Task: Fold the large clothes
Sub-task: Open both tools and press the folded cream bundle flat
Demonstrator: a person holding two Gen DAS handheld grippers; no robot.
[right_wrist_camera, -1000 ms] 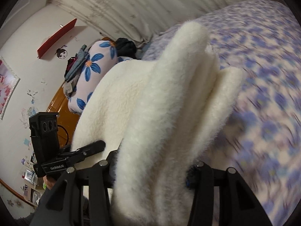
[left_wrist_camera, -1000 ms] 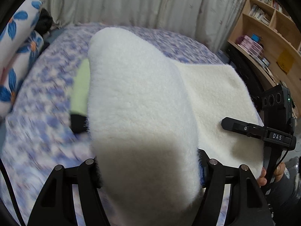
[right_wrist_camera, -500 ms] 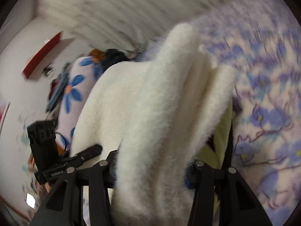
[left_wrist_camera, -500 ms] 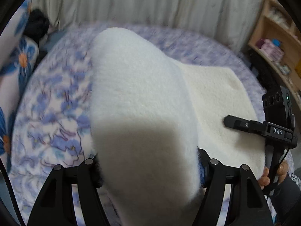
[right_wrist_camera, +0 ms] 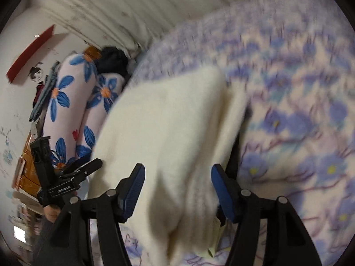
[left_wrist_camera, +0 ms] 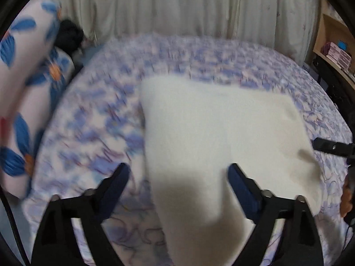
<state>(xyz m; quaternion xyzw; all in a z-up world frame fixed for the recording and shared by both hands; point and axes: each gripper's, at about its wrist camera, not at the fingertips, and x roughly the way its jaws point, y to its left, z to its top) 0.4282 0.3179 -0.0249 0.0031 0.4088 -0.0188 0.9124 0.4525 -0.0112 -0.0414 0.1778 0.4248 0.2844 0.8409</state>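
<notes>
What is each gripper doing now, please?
Left gripper: opening, pads off the fleece between them.
Right gripper: opening, fleece between its pads, not pressed.

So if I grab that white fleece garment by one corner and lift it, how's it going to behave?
The white fleece garment would likely sag and unfold: it drapes limply between the opening jaws of the left gripper. Its thick pile suggests bulk without much weight. On the floral bedspread it probably drags rather than slides.
</notes>
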